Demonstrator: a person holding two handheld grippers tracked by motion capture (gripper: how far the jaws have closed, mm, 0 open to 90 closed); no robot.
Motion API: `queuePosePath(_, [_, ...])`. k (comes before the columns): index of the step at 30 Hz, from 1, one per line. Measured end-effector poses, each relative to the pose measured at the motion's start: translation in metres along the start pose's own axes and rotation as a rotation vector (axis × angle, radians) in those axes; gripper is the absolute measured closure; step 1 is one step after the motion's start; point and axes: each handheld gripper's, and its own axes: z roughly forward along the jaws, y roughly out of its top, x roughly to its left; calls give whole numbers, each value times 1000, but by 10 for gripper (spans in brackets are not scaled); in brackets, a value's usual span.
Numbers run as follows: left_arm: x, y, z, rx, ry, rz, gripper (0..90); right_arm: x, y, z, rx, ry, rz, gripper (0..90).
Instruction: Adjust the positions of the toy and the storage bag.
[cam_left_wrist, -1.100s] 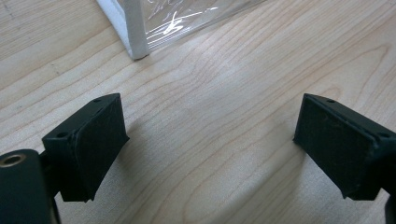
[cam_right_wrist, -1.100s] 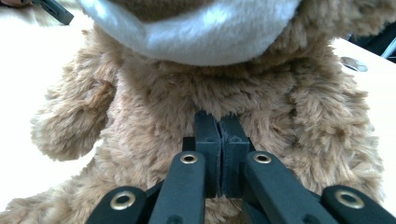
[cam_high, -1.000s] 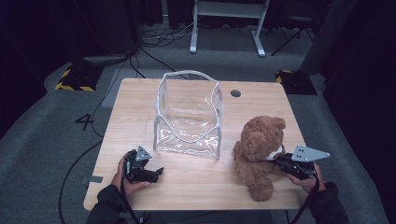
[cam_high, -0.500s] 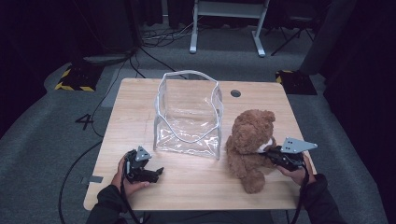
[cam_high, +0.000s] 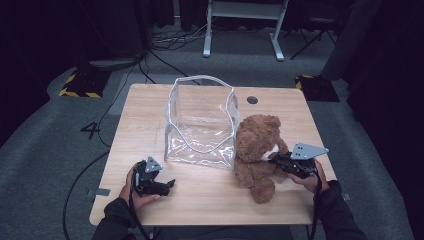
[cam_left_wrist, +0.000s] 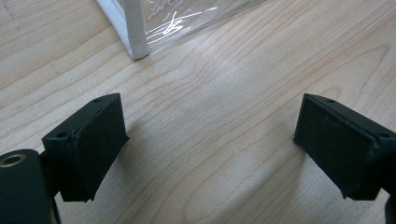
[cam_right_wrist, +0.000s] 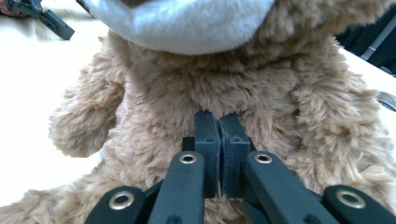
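Note:
A brown teddy bear (cam_high: 257, 150) sits upright on the wooden table (cam_high: 210, 205), pressed against the right side of a clear plastic bag (cam_high: 200, 125) that stands open. My right gripper (cam_high: 274, 159) reaches in from the right at the bear's chest. In the right gripper view its jaws (cam_right_wrist: 218, 121) are squeezed together on a pinch of chest fur of the bear (cam_right_wrist: 289, 93). My left gripper (cam_high: 167, 184) rests low over the table near the front left. Its jaws (cam_left_wrist: 210, 144) stand wide open with bare wood between them, just short of the bag's corner (cam_left_wrist: 137, 32).
A round cable hole (cam_high: 252, 100) sits in the table's back right. Cables and a yellow-black striped block (cam_high: 80, 82) lie on the grey floor at the left. A white stand's feet (cam_high: 242, 30) stand behind the table. The left gripper (cam_right_wrist: 42, 16) shows far off beyond the bear.
My right gripper has moved left with the bear in its grip, bringing the bear up against the bag's right side. The left gripper has stayed put.

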Motion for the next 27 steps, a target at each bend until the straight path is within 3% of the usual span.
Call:
queuePosePath(8, [0,0,0,-1,0,0,92,0,5,7,8,9,0,866])
queuePosePath(24, [0,0,0,0,0,2,92,-1,11,4,14,-72,-16,666])
queuePosePath(27, [0,0,0,0,0,1,92,-2,13,3,16,-79,-11,586])
